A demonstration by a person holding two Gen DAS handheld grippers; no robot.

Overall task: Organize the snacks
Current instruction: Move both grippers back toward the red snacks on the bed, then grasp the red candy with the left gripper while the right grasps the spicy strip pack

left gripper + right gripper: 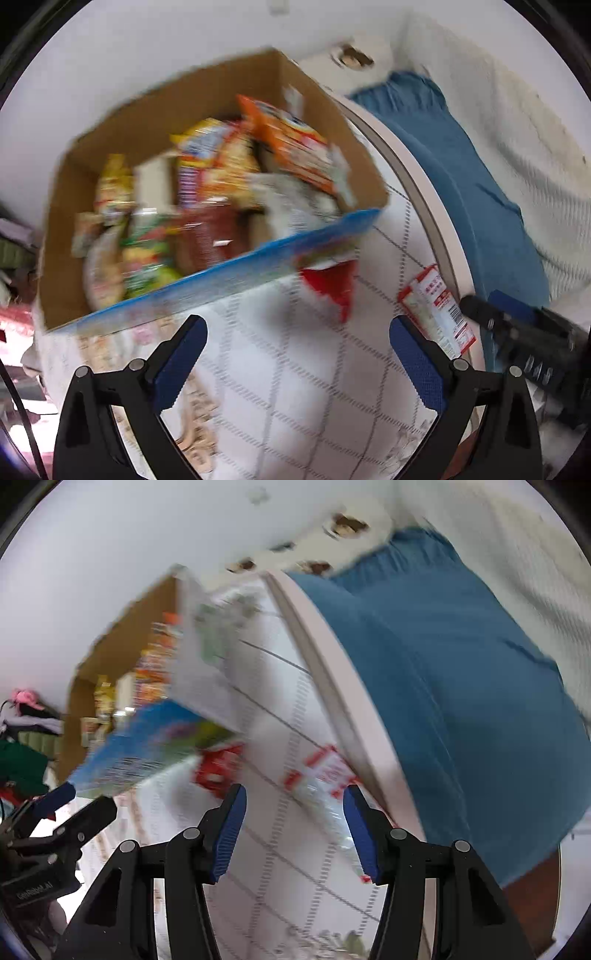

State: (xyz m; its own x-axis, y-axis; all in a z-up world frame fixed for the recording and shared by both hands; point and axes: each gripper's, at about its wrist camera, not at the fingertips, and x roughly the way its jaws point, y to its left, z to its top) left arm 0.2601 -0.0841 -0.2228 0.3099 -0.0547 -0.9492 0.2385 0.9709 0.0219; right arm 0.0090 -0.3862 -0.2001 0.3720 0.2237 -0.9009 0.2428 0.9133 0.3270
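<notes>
A brown cardboard box (207, 122) with a blue printed front wall stands open on a round table (417, 206) covered by a white cloth with a grey diamond grid (288, 387). The box is crammed with bright snack packets (221, 166), orange, yellow, green and dark red, blurred by motion. A red packet (332, 291) lies on the cloth just outside the box's front corner. A white sachet with red print (436, 314) lies near the table's edge, to the right.

The left gripper (297, 362) hovers above the cloth in front of the box, its blue-padded jaws spread wide with nothing between them. The right gripper (293, 834) points down at the white sachet with red print (328, 775); its jaws stand partly apart, the sachet's near end lying between the pads, though the blur hides whether they press on it. The box (122, 657) sits to its left, the red packet (218, 771) beside it.

A blue fabric-covered cushion (472, 192) rises beyond the table's rim, against a white knitted blanket (532, 155) and a white wall.
</notes>
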